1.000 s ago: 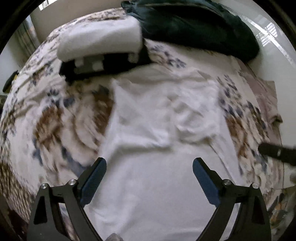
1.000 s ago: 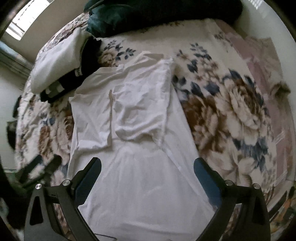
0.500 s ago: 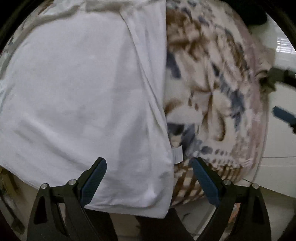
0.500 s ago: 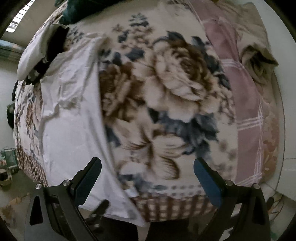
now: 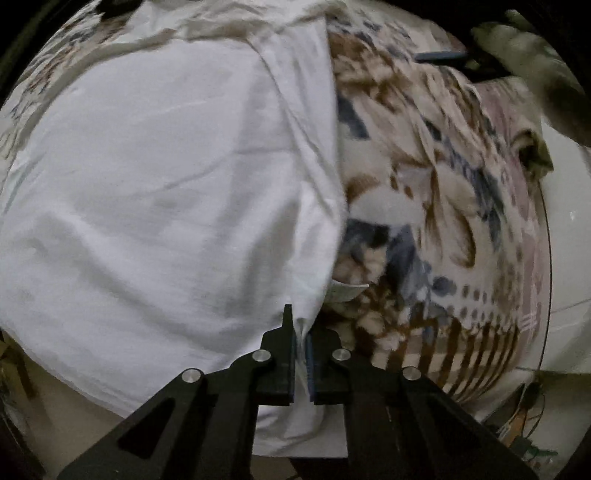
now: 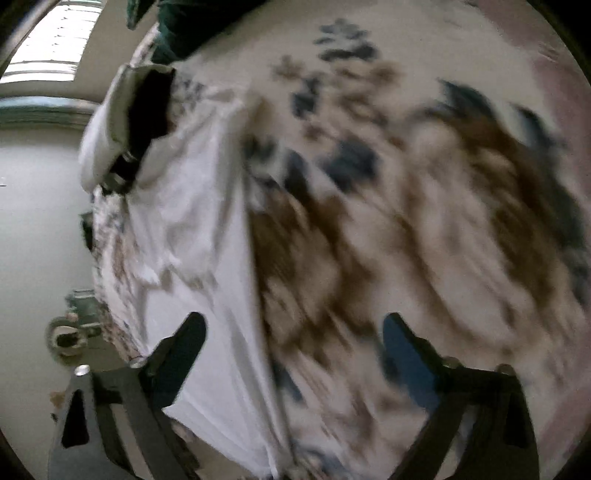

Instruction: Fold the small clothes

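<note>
The bed [image 5: 461,206] fills most of both views, covered in a plush floral blanket [image 6: 424,221] printed with big brown and blue blossoms on cream; in the left wrist view its lower edge turns to a checked border at the lower right, and a pink plaid strip runs along the right side. The right wrist view is motion-blurred, so the blanket pattern there is smeared.

The white T-shirt [image 5: 166,184], thin soft cotton with shallow creases, lies spread over the left half of the left wrist frame, its side edge running down the centre and its hem hanging over the bed's edge at the bottom. In the right wrist view it forms a narrow, rumpled white band in the left centre of the frame.

A dark green bundle of fabric [image 6: 192,26] sits at the top left of the right wrist view, with a white and black folded pile [image 6: 122,122] just below it. Pale wall and a bright window [image 6: 55,40] show at the upper left.

The left tongs [image 5: 301,339], black with blue pads, are pinched closed on the T-shirt's lower corner. The right tongs [image 6: 293,332] are spread wide, holding nothing, above the shirt's edge and blanket.
</note>
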Motion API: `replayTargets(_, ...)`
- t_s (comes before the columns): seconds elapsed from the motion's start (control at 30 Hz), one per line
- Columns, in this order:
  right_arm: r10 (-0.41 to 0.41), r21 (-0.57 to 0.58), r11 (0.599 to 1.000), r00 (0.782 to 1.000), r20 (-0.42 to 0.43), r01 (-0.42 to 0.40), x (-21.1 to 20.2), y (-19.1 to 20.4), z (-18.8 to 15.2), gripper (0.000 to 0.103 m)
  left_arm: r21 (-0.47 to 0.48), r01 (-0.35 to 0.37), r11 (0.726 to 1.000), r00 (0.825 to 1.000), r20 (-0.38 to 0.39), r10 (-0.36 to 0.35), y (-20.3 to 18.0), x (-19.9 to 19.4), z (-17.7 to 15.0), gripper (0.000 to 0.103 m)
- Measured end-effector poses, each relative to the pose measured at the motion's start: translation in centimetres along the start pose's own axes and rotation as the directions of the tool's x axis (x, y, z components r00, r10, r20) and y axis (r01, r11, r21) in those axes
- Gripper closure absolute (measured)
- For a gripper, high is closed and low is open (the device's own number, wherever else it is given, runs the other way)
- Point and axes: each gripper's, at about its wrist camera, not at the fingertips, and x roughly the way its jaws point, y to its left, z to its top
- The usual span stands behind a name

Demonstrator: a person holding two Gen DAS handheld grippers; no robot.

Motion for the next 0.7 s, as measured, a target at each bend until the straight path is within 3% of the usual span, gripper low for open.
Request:
replayTargets(0.1, 0.061, 0.017, 0.998, 0.998, 0.007, -0.061, 2.8, 1.5, 3.5, 0.033, -0.027, -0.006, 1.0, 0.999, 0.04, 0.007, 1.3, -1.4, -0.2, 0.101)
replayTargets(0.37, 0.125, 0.094, 0.987, 0.992, 0.031, -0.127, 7.5, 3.5, 11.2, 0.033, -0.122, 0.021, 0.992, 0.995, 0.1, -0.008, 4.5, -3.9, -0.1, 0.101)
replayTargets(0.4, 0.135, 0.102, 0.985, 0.99, 0.031, -0.137, 8.0, 3.6, 11.8, 0.041, -0.129, 0.024, 0.991, 0.994, 0.108, -0.01, 4.8, -4.2, -0.1, 0.101)
replayTargets(0.43, 0.139, 0.107, 0.984, 0.99, 0.028, -0.141, 8.3, 3.6, 12.1, 0.068, -0.137, 0.033, 0.99, 0.994, 0.111, -0.017, 5.2, -4.5, 0.0, 0.101)
replayTargets(0.5, 0.116, 0.116, 0.986, 0.993, 0.014, -0.117, 8.9, 3.8, 12.3, 0.094, -0.157, 0.047, 0.986, 0.993, 0.118, -0.029, 5.7, -5.0, -0.2, 0.101)
replayTargets(0.6, 0.055, 0.047, 0.997, 0.998, 0.04, -0.057, 8.2, 5.7, 12.0, 0.097, -0.186, 0.072, 0.98, 0.991, 0.129, -0.048, 6.6, -6.3, 0.5, 0.101)
replayTargets(0.7, 0.046, 0.02, 0.999, 0.997, 0.059, -0.047, 6.3, 7.4, 11.6, 0.098, -0.2, 0.084, 0.976, 0.988, 0.144, -0.055, 8.3, -8.4, 0.4, 0.101)
